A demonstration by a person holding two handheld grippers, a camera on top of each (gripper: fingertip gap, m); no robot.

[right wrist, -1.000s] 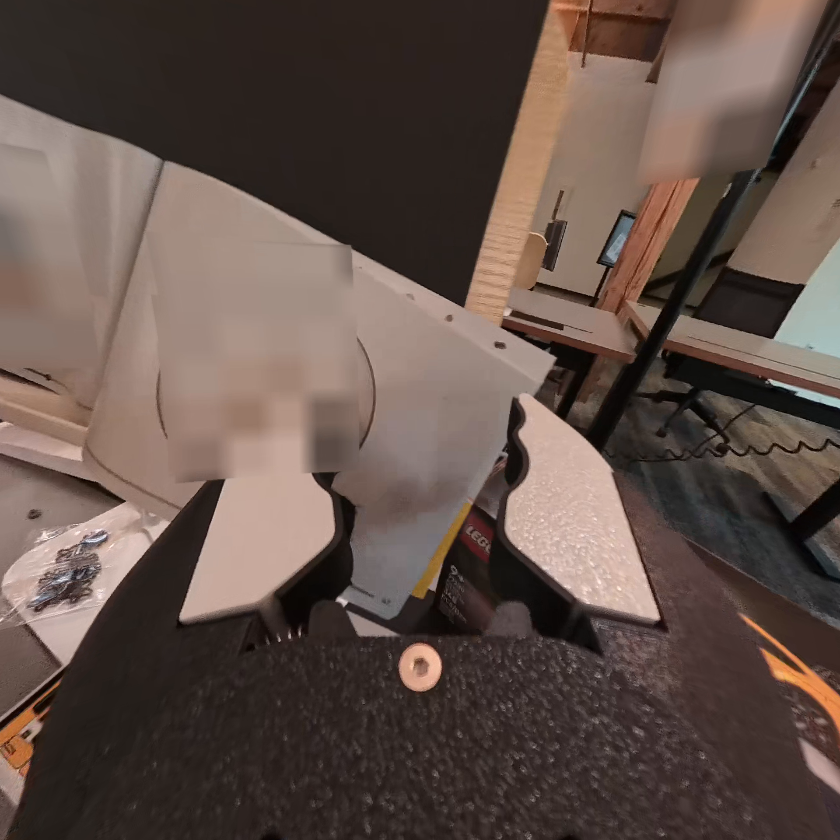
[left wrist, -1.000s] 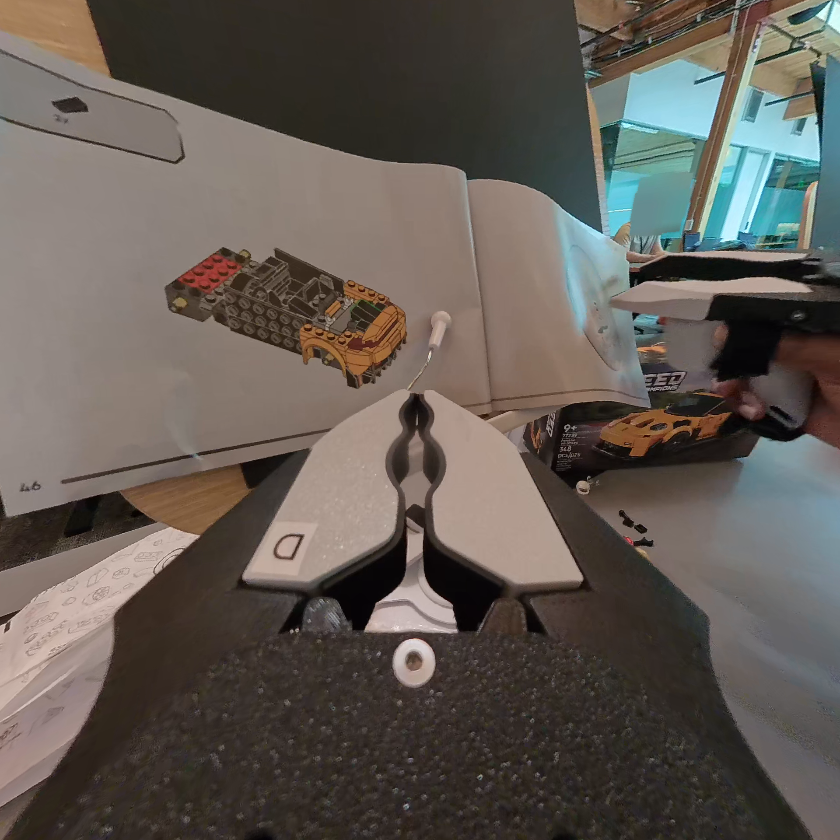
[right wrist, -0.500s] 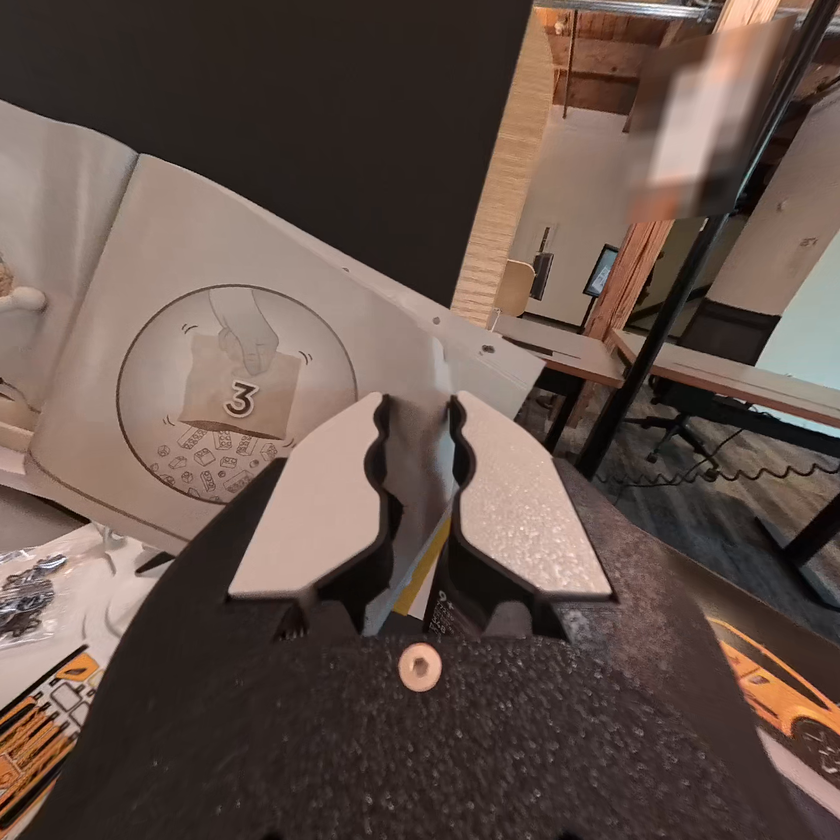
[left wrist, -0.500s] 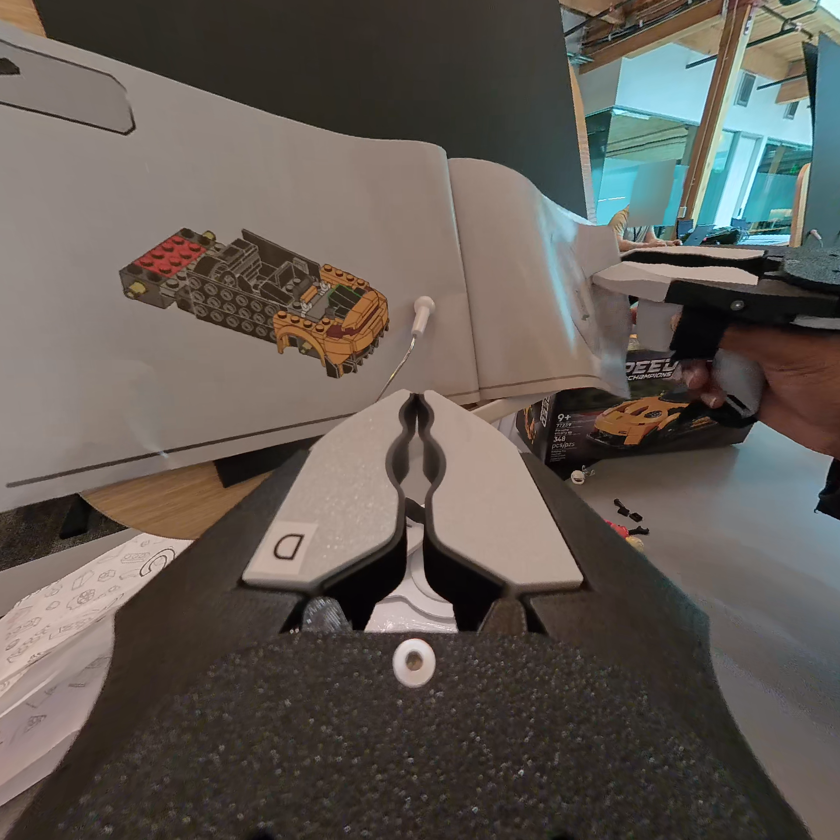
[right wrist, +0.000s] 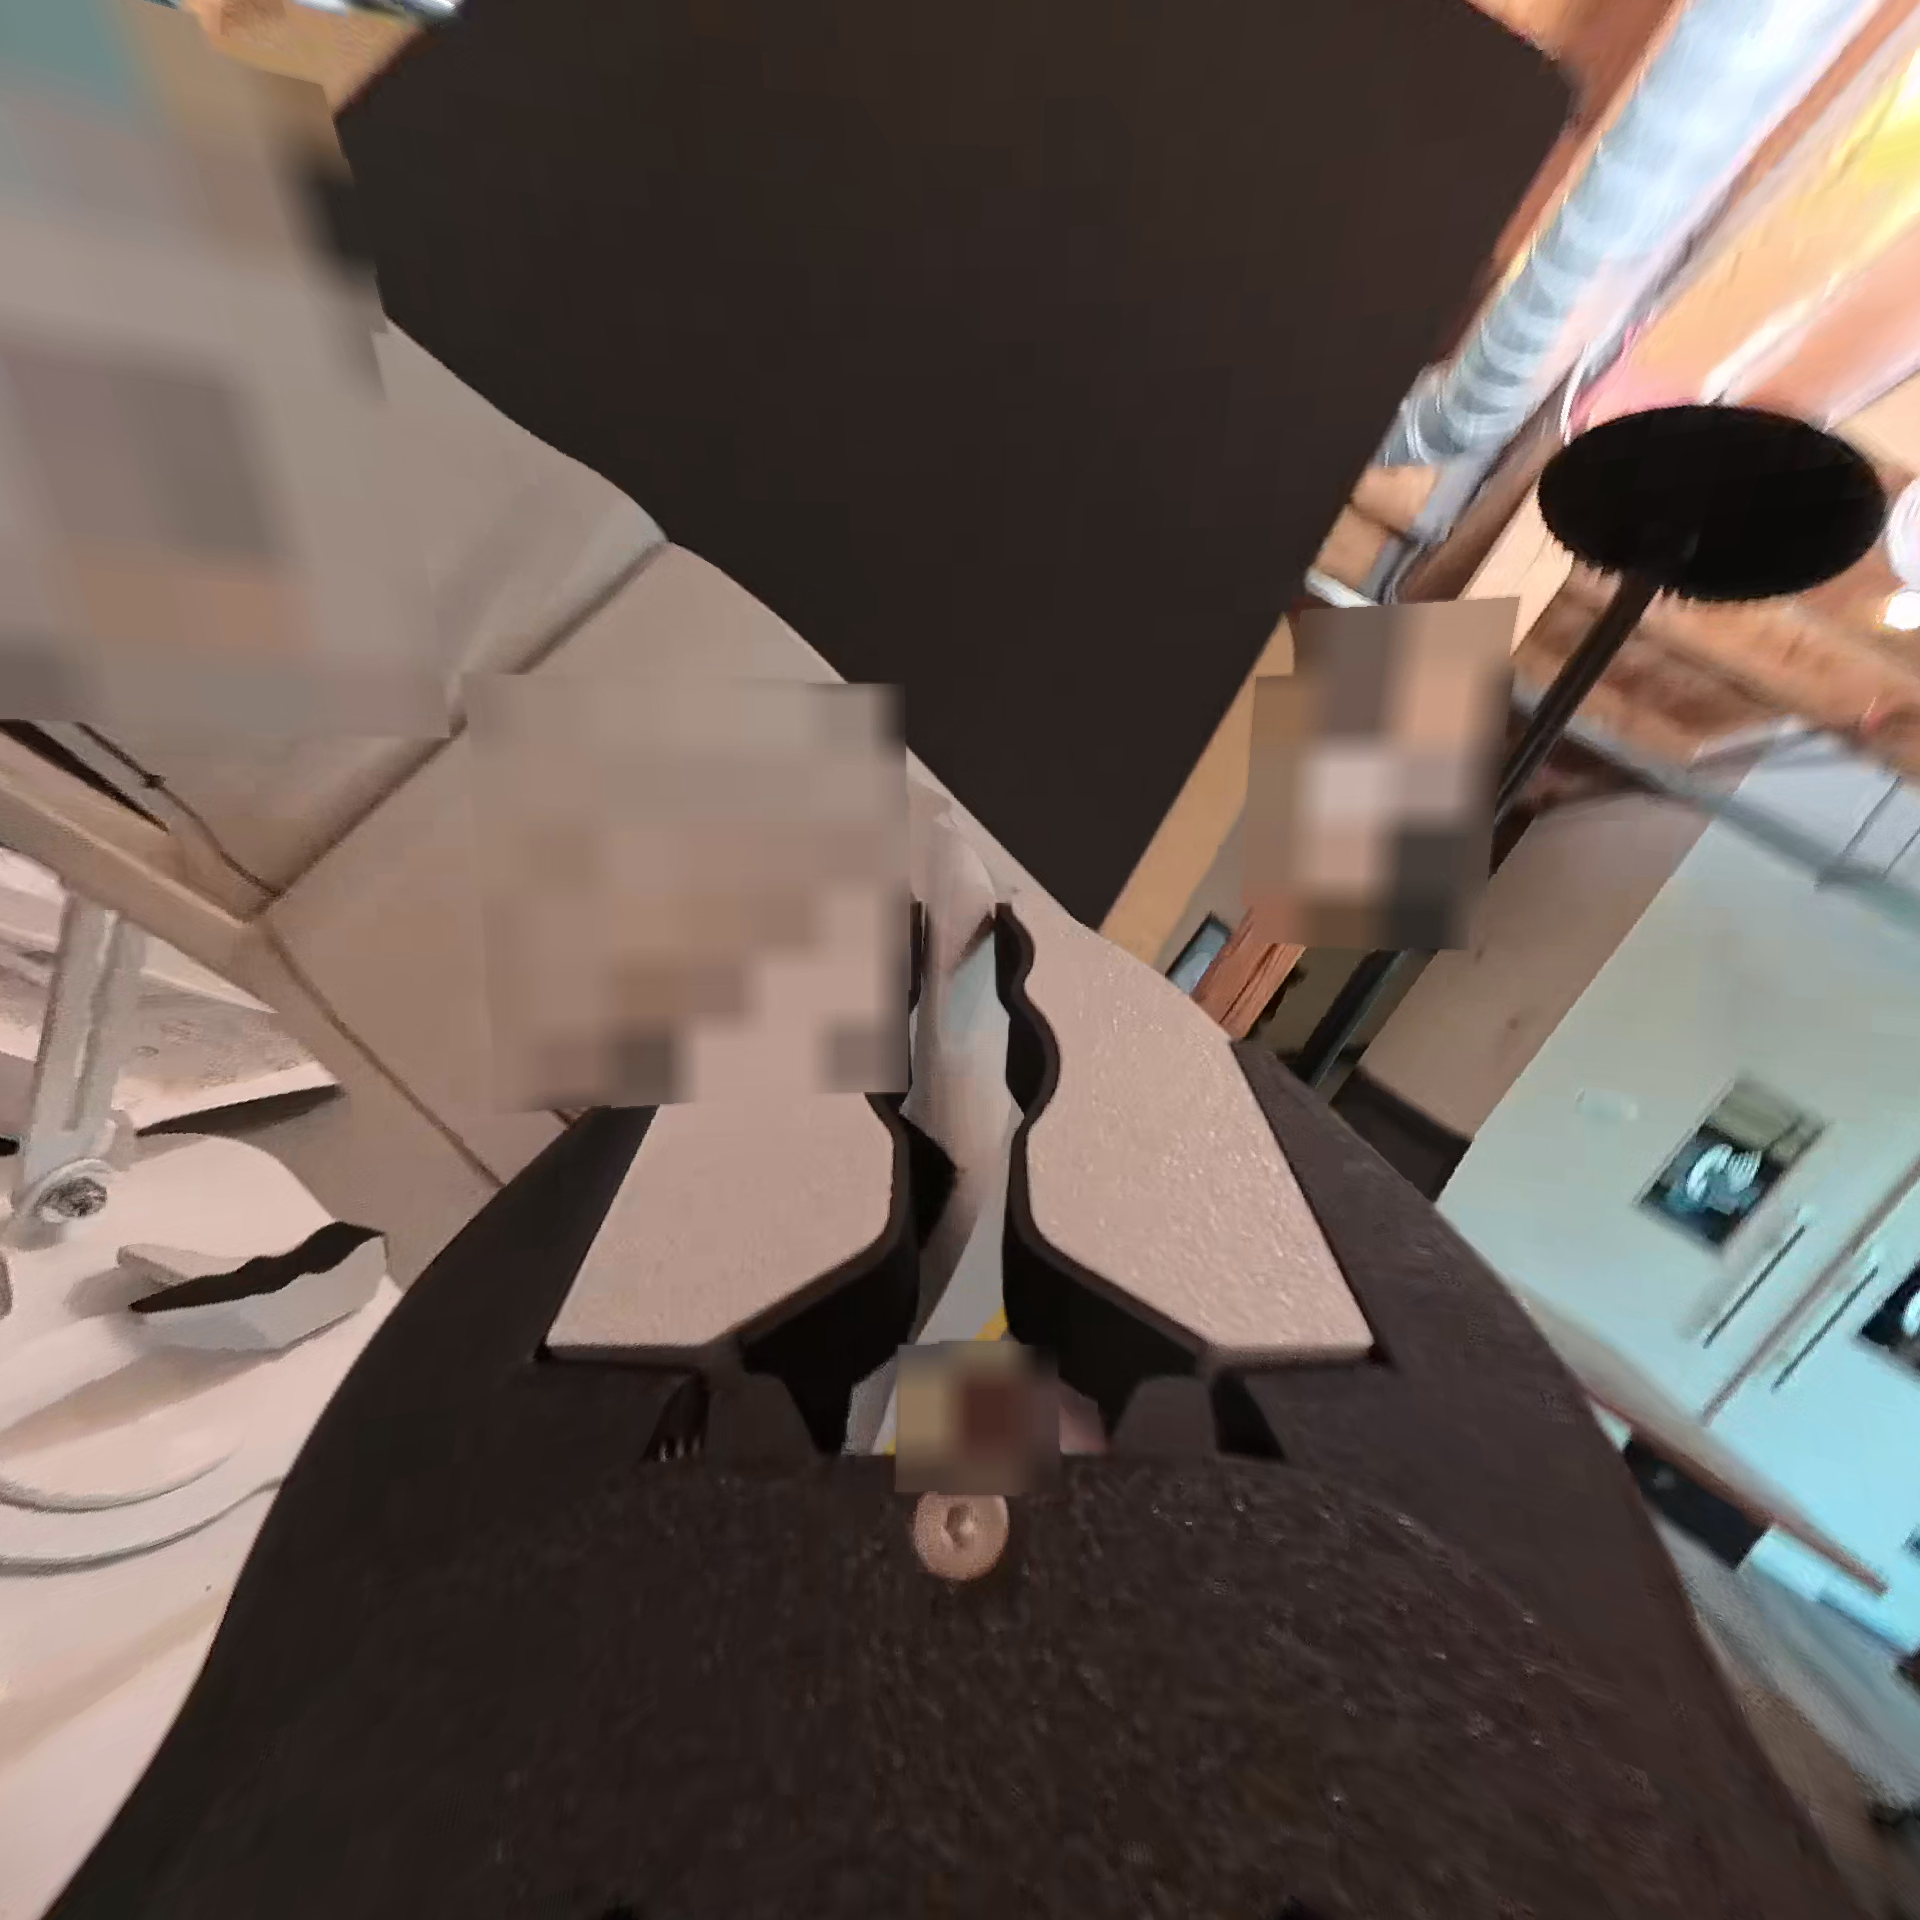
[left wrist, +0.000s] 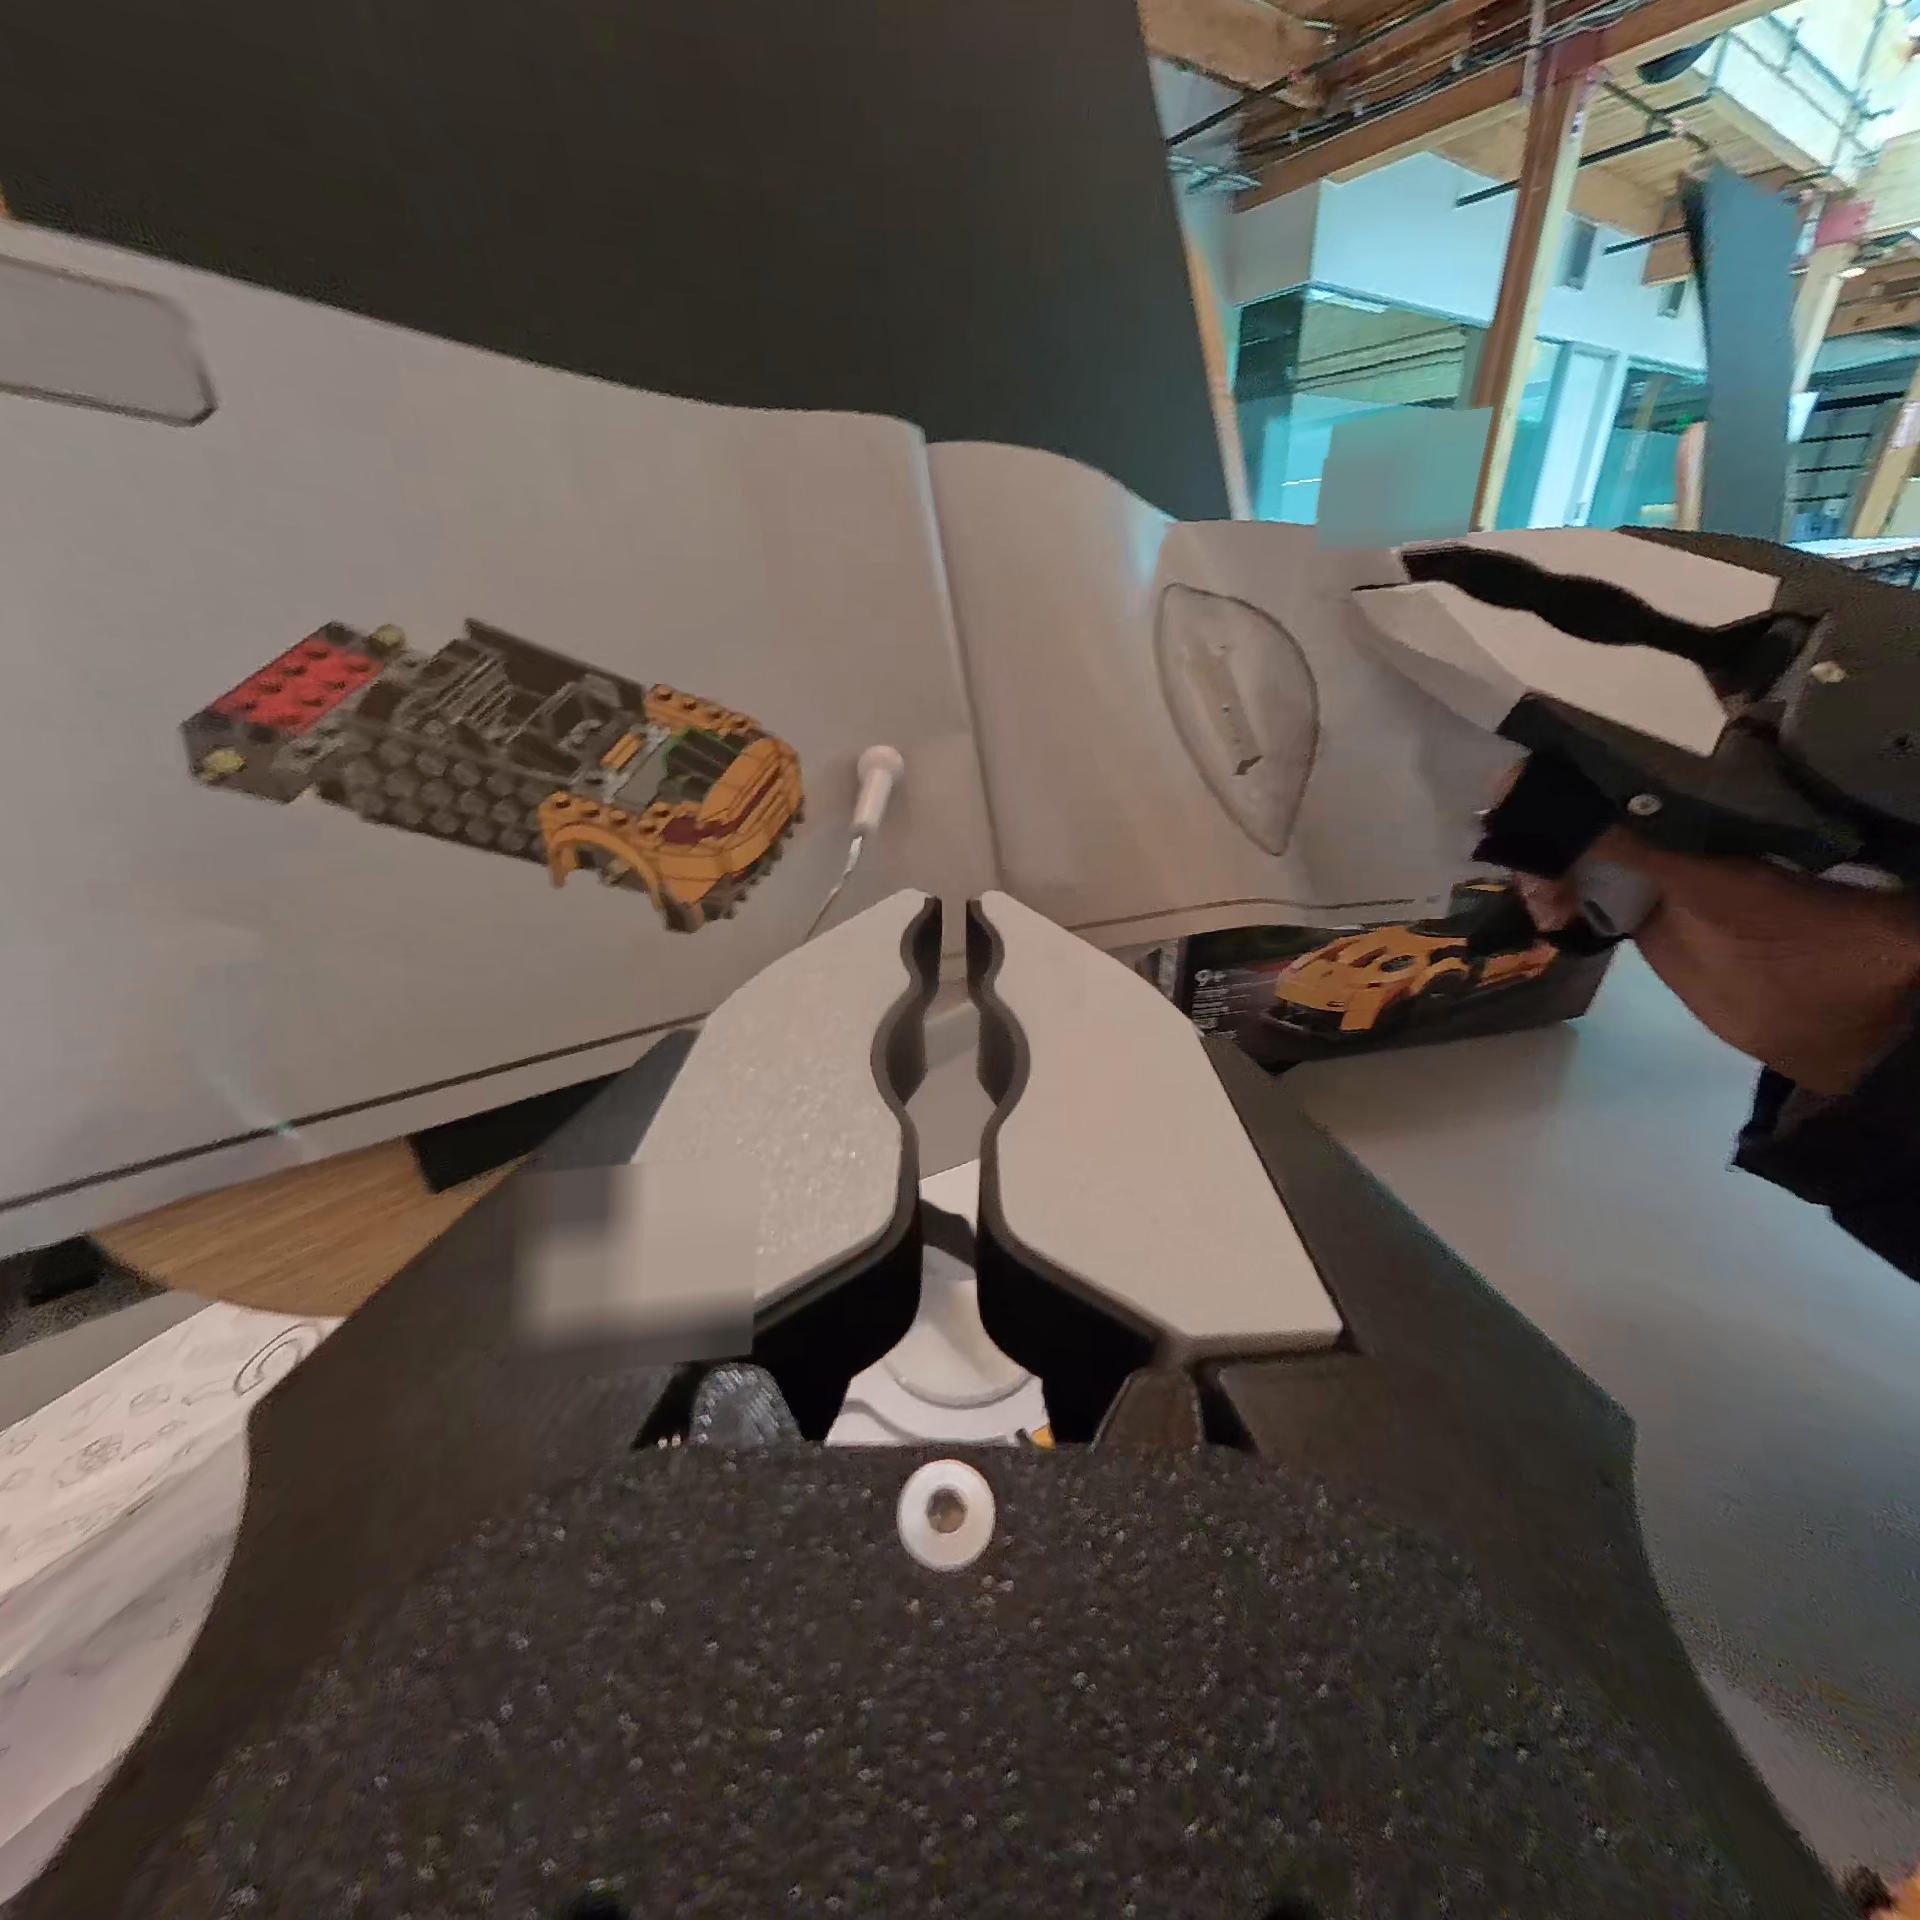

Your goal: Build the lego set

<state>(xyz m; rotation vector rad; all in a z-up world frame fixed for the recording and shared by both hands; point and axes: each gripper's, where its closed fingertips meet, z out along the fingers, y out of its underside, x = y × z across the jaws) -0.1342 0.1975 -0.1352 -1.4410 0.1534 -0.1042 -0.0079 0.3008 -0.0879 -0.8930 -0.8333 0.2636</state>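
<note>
My right gripper (left wrist: 1382, 597) has just clamped the right page (left wrist: 1205, 665) of the instruction booklet (left wrist: 520, 582) and lifts it, turning onward; left gripper (left wrist: 954, 920), fingers nearly together, holds nothing

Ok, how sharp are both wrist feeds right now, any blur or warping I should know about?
Left wrist view: the left gripper is sharp, the instruction booklet is slightly smeared, and the wide lens bows its page edges. Right wrist view: heavy motion blur across the background, and the right gripper, pinching a booklet page, is only moderately clear; the frame is tilted.
</note>
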